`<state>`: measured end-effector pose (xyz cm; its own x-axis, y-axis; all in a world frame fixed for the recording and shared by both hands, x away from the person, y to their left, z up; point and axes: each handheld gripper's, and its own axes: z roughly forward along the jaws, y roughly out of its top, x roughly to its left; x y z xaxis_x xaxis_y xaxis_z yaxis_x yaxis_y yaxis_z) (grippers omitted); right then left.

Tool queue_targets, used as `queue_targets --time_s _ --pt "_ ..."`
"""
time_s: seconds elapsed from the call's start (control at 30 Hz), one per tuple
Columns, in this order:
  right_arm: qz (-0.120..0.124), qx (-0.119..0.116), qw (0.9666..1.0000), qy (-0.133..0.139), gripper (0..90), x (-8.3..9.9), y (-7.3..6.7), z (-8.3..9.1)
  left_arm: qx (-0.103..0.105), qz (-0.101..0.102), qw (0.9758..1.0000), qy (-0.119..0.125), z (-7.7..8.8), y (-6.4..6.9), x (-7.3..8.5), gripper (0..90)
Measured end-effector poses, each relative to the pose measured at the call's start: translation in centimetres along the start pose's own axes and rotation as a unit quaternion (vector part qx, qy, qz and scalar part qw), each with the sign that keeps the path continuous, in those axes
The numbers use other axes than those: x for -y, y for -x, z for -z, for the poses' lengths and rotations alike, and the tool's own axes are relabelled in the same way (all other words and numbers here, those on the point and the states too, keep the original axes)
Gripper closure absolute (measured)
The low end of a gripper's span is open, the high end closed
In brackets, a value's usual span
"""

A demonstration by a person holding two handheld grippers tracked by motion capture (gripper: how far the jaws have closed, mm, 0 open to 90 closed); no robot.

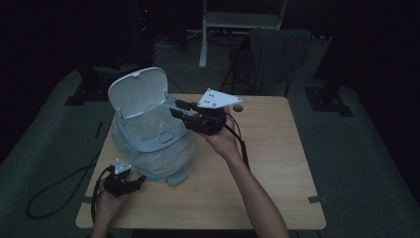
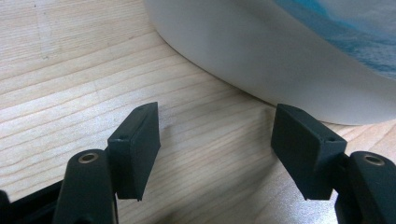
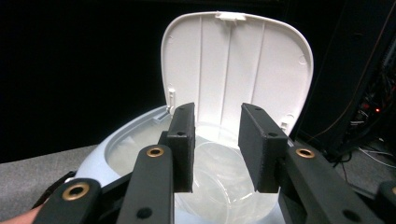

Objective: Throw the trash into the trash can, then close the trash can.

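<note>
A pale blue bin [image 1: 148,144] lined with a clear bag stands on the wooden table [image 1: 277,163], with its white lid [image 1: 138,91] tipped up and back. My right gripper [image 1: 176,108] hovers level over the bin's mouth, pointing at the lid [image 3: 233,65]. It [image 3: 217,116] is open, with nothing between its pads. Below it, a clear round plastic piece [image 3: 219,172] lies inside the bin. My left gripper [image 1: 139,180] rests low on the table by the bin's base [image 2: 261,60]. It [image 2: 217,140] is also open, with bare wood between its pads.
A small dark round thing [image 1: 238,107] lies near the table's far edge behind my right hand. A chair draped in grey cloth [image 1: 277,54] and a white frame [image 1: 237,22] stand beyond the table. A cable [image 1: 54,193] loops on the floor at left.
</note>
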<state>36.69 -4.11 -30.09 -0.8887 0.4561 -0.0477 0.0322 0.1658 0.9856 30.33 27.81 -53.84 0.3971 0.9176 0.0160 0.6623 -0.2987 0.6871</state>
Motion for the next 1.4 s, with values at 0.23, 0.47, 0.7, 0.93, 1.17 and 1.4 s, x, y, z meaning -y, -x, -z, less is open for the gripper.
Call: queue_targets --time_s 0.23,0.47,0.7,0.93,1.17,1.4 --pt "-0.004 0.002 1.0 -0.005 65.6 0.1 0.5 -0.3 0.0 0.0 1.0 -0.001 0.0 0.0 0.0 33.4" --pt "-0.009 0.006 0.9999 -0.01 65.6 0.1 1.1 -0.5 -0.007 0.007 0.9999 -0.004 0.1 -0.2 0.0 34.5" --pt "-0.007 0.012 0.9998 -0.014 65.8 -0.1 1.5 -0.7 -0.011 0.007 0.9999 -0.004 0.2 -0.3 0.0 34.7" --pt "-0.009 0.018 0.9997 -0.014 65.9 -0.7 2.3 -1.2 -0.008 0.007 0.9999 -0.004 0.2 -0.3 0.0 34.6" --pt "-0.008 0.018 0.9997 -0.014 65.9 -1.0 2.5 -1.6 -0.007 0.006 0.9999 -0.004 0.2 -0.3 0.1 34.6" --pt "-0.01 0.026 0.9995 -0.014 66.4 -1.6 3.4 -2.4 -0.006 0.006 1.0 -0.003 0.3 -0.3 0.2 34.5"
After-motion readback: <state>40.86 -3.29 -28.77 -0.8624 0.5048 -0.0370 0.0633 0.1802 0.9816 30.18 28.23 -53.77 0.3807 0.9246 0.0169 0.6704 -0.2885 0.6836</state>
